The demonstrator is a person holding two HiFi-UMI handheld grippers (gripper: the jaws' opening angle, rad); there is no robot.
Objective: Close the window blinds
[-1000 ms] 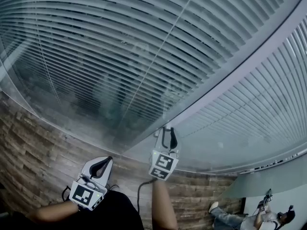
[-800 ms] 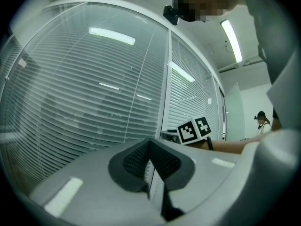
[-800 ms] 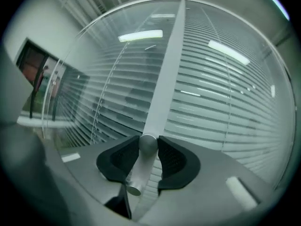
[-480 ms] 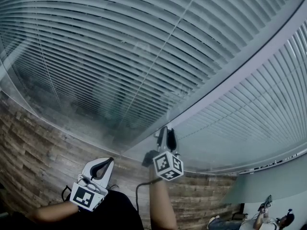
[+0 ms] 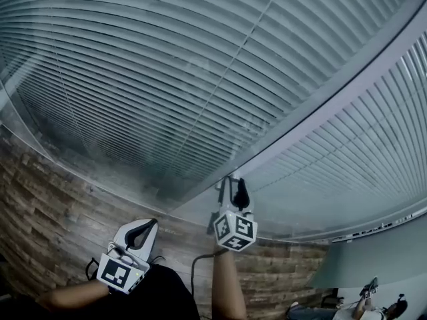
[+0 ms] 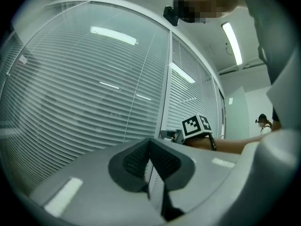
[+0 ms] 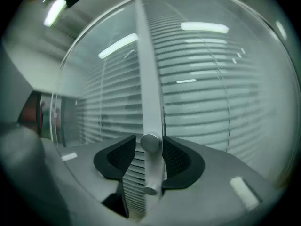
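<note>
While the left gripper (image 6: 150, 144) is held clenched and empty, the right gripper (image 7: 149, 147), its jaws just opened, is set loosely around the knob (image 7: 150, 141) on the window post (image 7: 147, 79) between the blinds (image 5: 167, 79) behind glass.

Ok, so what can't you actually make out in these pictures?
Knob: in the head view, hidden behind the right gripper, whose jaws have just been opening around it.
Behind the blinds: every view, slats and glass glare block it.
Person: head view, tiny and cut by the bottom edge.
</note>
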